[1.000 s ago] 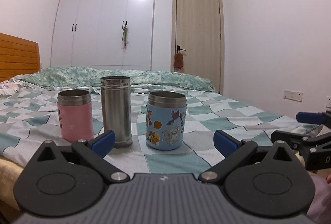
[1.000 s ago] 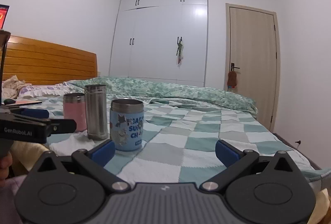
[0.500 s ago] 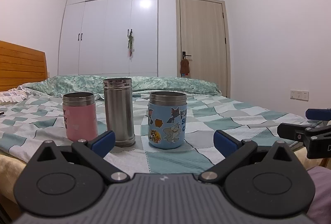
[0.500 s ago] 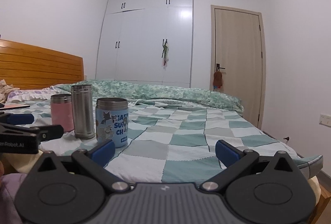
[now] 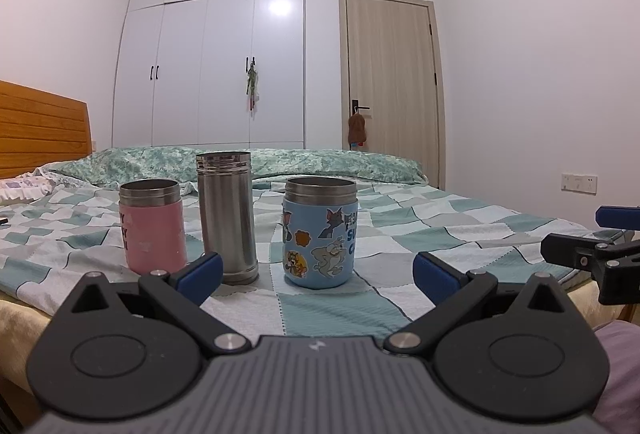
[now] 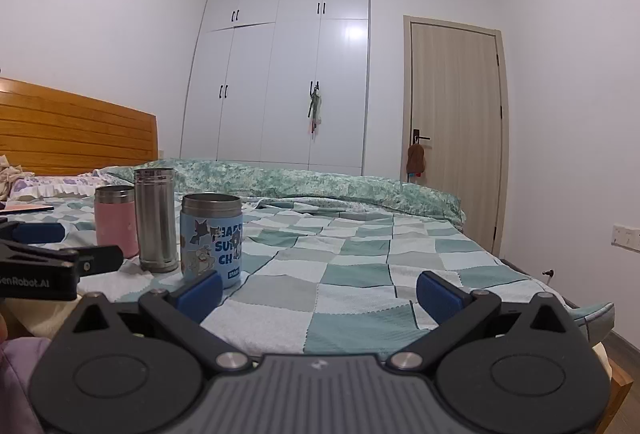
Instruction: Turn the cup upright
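Three cups stand upright in a row on the checkered bedspread: a pink cup, a tall steel cup and a blue cartoon cup. They also show in the right wrist view: the pink cup, the steel cup, the blue cup. My left gripper is open and empty, short of the cups. My right gripper is open and empty, to the right of the cups. Each gripper shows at the edge of the other's view.
A wooden headboard is at the left. A folded green quilt lies across the far side of the bed. White wardrobes and a door stand behind. The bed's near edge is just below the grippers.
Both views have tilted up and shifted slightly over the last second, so the cups sit lower and more to the left. The cups have not moved. Both grippers stay open.
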`<state>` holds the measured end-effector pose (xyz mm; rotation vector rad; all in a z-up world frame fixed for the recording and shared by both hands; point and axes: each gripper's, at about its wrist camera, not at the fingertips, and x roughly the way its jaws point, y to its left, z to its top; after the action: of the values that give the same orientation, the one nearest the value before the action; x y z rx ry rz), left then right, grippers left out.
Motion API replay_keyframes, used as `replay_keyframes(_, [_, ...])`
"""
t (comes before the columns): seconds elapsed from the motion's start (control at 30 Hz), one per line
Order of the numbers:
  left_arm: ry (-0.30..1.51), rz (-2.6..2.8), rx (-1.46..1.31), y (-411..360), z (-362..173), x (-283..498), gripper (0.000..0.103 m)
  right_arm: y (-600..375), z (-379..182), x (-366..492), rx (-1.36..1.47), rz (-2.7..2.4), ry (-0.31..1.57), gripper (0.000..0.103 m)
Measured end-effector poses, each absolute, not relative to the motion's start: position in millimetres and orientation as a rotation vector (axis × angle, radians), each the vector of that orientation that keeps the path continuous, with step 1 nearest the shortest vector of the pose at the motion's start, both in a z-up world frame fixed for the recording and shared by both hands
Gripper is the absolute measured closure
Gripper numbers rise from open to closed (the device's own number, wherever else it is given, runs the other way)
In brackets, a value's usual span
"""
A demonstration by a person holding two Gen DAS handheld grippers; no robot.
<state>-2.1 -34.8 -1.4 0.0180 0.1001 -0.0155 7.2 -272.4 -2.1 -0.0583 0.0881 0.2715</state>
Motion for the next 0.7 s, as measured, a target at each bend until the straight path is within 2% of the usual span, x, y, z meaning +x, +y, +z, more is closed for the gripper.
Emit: replay_keyframes(0.7, [0.091, -0.015, 0.017, -35.7, -1.1, -3.6, 0.0, -272.4, -2.8, 6.0, -0.064, 0.27, 0.087, 0.0])
